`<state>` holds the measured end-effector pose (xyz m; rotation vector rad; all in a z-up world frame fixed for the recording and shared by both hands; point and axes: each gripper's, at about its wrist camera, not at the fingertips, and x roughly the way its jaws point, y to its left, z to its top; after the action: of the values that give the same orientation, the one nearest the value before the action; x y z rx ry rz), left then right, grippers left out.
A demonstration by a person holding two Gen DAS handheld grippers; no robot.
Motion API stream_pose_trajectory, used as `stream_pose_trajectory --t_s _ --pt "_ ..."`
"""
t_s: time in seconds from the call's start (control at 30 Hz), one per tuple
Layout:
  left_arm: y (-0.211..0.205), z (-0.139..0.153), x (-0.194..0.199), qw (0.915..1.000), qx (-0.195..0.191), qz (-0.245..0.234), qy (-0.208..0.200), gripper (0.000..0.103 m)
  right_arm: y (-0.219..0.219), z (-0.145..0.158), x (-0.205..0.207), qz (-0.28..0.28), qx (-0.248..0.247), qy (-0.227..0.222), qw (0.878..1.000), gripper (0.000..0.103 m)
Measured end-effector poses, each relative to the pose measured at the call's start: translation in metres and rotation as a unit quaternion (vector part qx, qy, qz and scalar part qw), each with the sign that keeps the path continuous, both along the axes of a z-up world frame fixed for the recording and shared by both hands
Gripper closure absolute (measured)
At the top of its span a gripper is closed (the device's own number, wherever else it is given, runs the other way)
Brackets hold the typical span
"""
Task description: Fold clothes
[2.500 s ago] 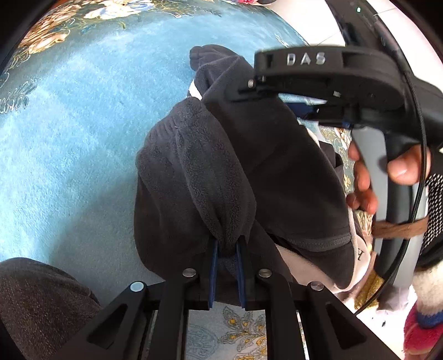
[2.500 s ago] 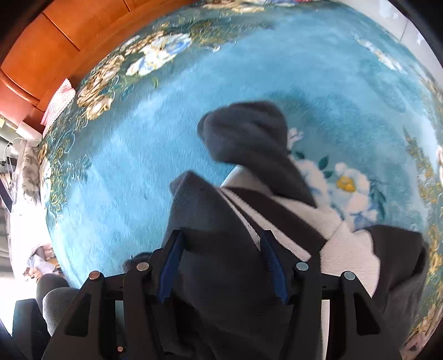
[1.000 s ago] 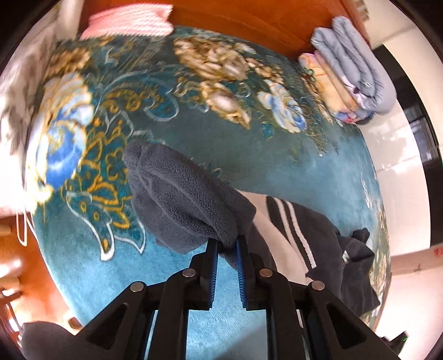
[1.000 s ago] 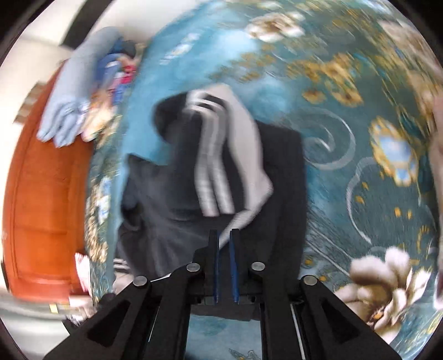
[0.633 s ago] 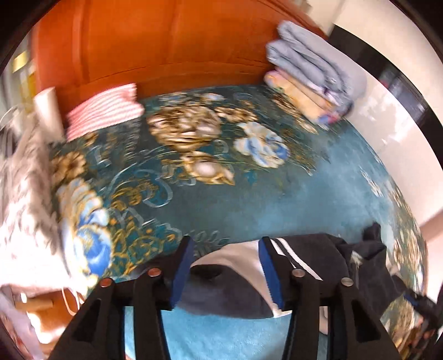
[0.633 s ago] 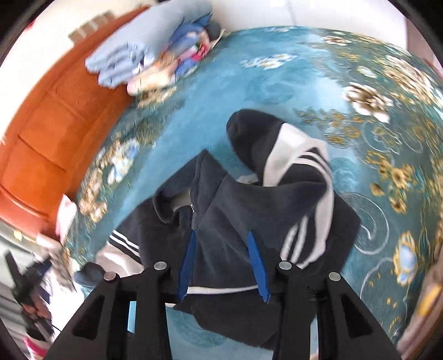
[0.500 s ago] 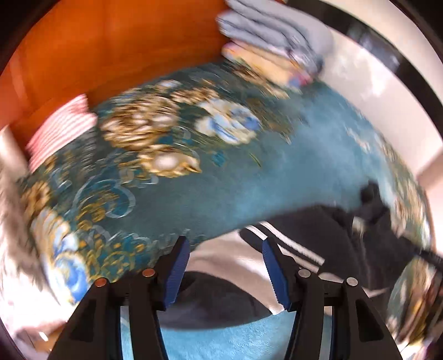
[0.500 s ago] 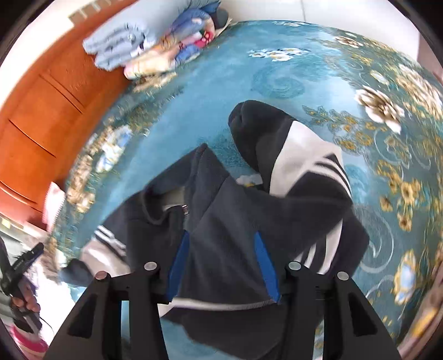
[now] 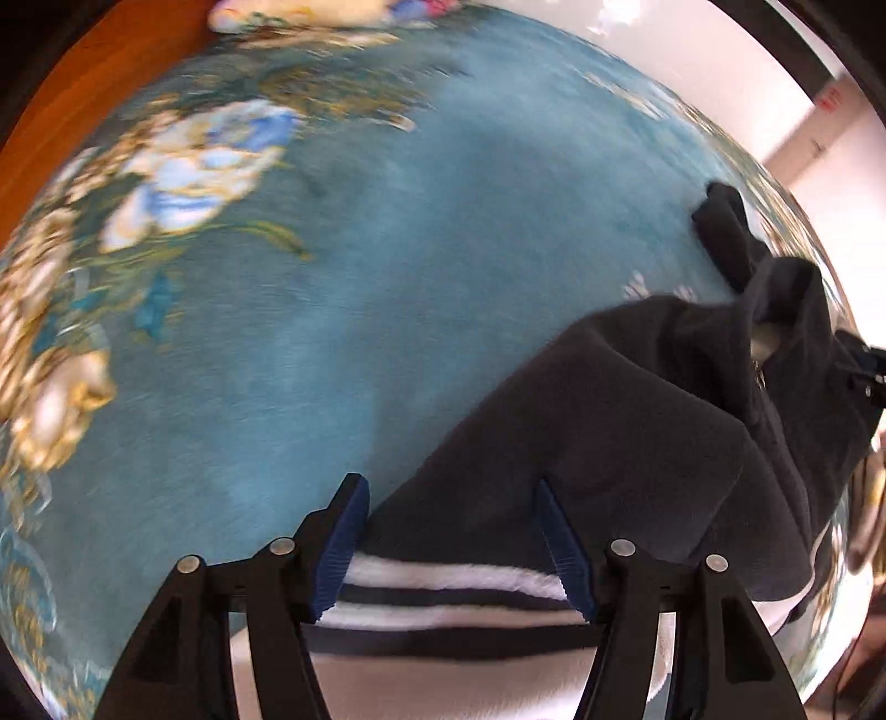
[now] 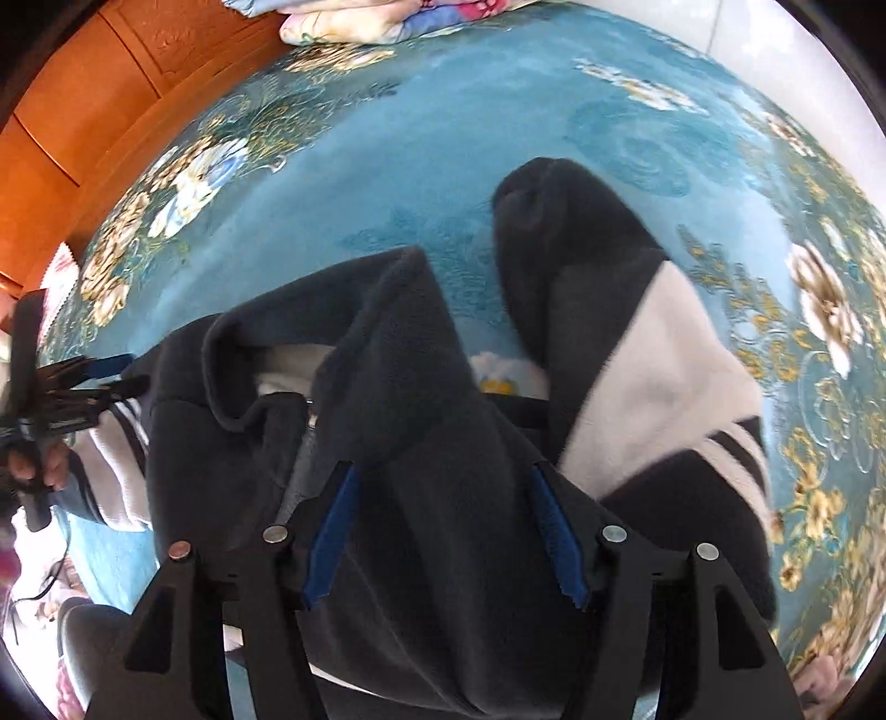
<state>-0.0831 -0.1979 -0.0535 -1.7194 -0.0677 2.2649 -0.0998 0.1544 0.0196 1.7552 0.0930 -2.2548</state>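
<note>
Bright daylight, blown-out white upper right, left view motion-blurred, right view sharper, strong fisheye edge distortion

The jacket (image 10: 421,443) lies on the blanket (image 10: 443,138) beneath the right tongs (image 10: 443,531), its sleeve (image 10: 637,343) ahead-right; folded bedding (image 10: 376,19) far ahead.

text: none legible | labels: none | red sign (image 9: 829,98) on far wall: blurred, unreadable
</note>
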Motion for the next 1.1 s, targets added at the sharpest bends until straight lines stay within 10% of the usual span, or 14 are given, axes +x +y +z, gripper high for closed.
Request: stream_pose_trajectory --t_s 0.13,0.27,0.33,0.53,0.8,1.1 --pt "-0.001 -0.004 0.002 0.9994 0.034 -0.003 -0.009 0.038 -0.003 -0.002 0.005 0.004 -0.004 -0.013 1.000 0.039" --pt "-0.012 -0.002 0.007 0.9969 0.066 0.039 -0.015 0.062 0.005 -0.004 0.015 -0.030 -0.006 -0.028 0.999 0.069" --pt "-0.011 0.000 0.015 0.9973 0.056 0.046 -0.008 0.089 0.008 -0.003 0.023 -0.046 0.004 -0.028 0.999 0.090" --pt "0.004 0.036 0.052 0.9970 -0.010 0.054 0.056 0.097 0.007 0.034 0.052 -0.076 0.008 0.026 0.997 0.094" --pt "-0.006 0.164 0.103 0.9740 -0.006 0.107 0.200 0.098 0.019 0.140 0.096 -0.117 0.000 0.162 0.980 0.095" --pt "0.005 0.310 0.193 0.9300 0.011 0.102 0.353 0.098 0.032 0.266 0.151 -0.162 -0.044 0.312 0.935 0.095"
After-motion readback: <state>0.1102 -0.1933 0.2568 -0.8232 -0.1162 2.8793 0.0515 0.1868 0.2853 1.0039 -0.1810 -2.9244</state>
